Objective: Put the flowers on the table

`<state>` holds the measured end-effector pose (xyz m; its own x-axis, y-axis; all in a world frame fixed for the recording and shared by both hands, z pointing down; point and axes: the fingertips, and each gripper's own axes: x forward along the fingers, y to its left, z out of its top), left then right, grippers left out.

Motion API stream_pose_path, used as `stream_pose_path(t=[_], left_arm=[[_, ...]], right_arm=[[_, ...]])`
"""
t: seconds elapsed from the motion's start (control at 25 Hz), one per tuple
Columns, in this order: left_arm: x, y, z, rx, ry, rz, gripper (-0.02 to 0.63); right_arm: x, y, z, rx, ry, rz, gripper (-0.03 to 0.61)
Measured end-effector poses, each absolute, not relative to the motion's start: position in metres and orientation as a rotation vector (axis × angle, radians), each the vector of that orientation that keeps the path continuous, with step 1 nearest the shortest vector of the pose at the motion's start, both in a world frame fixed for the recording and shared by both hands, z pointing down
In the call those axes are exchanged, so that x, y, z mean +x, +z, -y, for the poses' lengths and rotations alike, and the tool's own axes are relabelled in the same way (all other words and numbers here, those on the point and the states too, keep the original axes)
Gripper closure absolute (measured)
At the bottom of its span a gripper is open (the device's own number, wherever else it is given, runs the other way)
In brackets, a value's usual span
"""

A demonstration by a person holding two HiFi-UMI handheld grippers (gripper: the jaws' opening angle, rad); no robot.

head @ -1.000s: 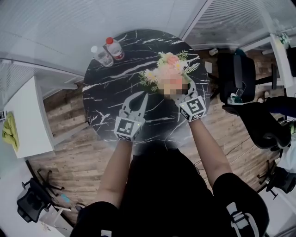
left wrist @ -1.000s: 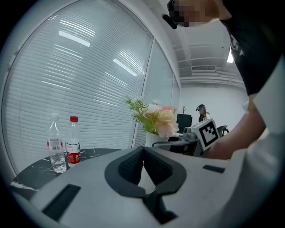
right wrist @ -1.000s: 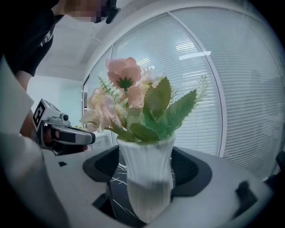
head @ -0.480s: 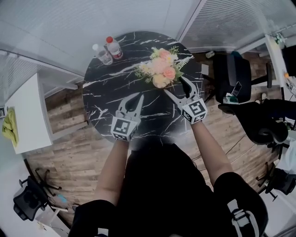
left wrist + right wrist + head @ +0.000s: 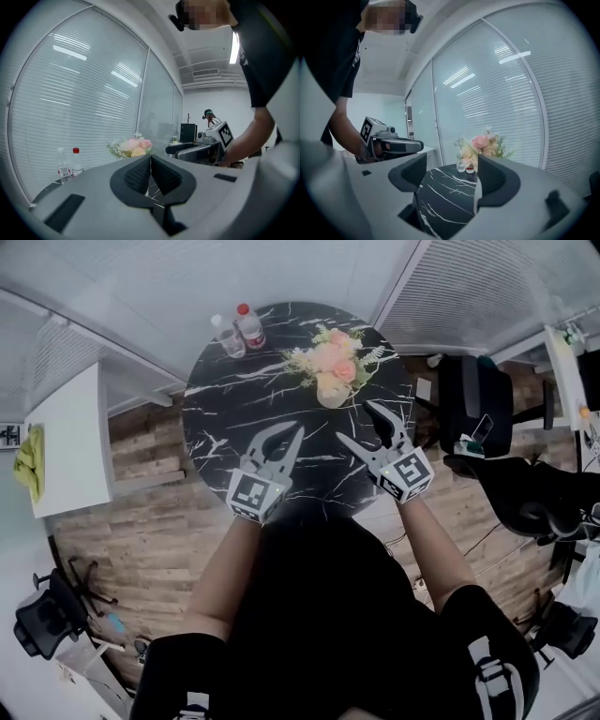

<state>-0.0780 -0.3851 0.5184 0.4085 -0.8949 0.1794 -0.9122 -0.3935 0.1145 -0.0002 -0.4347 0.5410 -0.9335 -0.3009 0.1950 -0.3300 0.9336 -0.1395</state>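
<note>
At the far left of the head view, a yellow cloth (image 5: 28, 460) is seen lying on a white side worktop (image 5: 75, 465), well apart from everything else. Further right, a round black worktop (image 5: 211, 418) veined in white is shown, with wooden flooring around it. Two clear bottles are stood upright near its far left edge, just beside each other: a pale-capped bottle (image 5: 225, 337) and a red-capped bottle (image 5: 250, 326).

The left hand-held gripper (image 5: 295, 432) is held over the near part of the round worktop. In the left gripper view its jaws are seen pressed together at the tips, with nothing caught between them; only a sliver of the marbled surface is visible below the pads.

The flowers (image 5: 333, 367), a bunch of pink, peach and cream blooms with green sprigs, are found resting on the far side of the round worktop, right of the bottles and clear of both grippers. They are also picked out against the window blinds in the left gripper view (image 5: 133, 146) and the right gripper view (image 5: 480, 145).

The right hand-held gripper (image 5: 356, 421) is held near the flowers, on their near side, but apart from them. Its jaws are spread wide, and only bare worktop is seen in the gap between them.

A black chair (image 5: 478, 399) is placed beyond the worktop's right edge.
</note>
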Motion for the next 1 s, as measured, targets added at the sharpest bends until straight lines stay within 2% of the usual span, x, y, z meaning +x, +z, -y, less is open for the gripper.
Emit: stream_pose_path(t=[0.16, 0.28, 0.52, 0.6, 0.76, 1.0], left_arm=[[-0.067, 0.486, 0.376, 2.491, 0.106, 1.612, 0.601], [-0.059, 0.469, 0.371, 2.522, 0.090, 1.601, 0.601], [-0.050, 0.451, 0.365, 2.567, 0.060, 1.573, 0.601], [-0.049, 0.450, 0.365, 2.567, 0.067, 1.563, 0.601], [-0.046, 0.445, 0.367, 2.590, 0.067, 1.550, 0.601], [-0.043, 0.441, 0.368, 2.591, 0.052, 1.531, 0.601]], right_arm=[[-0.003, 0.509, 0.414, 0.392, 0.220, 2.961, 0.234], [-0.003, 0.488, 0.405, 0.371, 0.214, 2.986, 0.271], [-0.001, 0.464, 0.389, 0.368, 0.202, 3.019, 0.482], [-0.001, 0.460, 0.386, 0.374, 0.199, 3.020, 0.533], [0.000, 0.455, 0.382, 0.373, 0.185, 3.025, 0.557], [-0.002, 0.450, 0.381, 0.370, 0.162, 3.029, 0.558]])
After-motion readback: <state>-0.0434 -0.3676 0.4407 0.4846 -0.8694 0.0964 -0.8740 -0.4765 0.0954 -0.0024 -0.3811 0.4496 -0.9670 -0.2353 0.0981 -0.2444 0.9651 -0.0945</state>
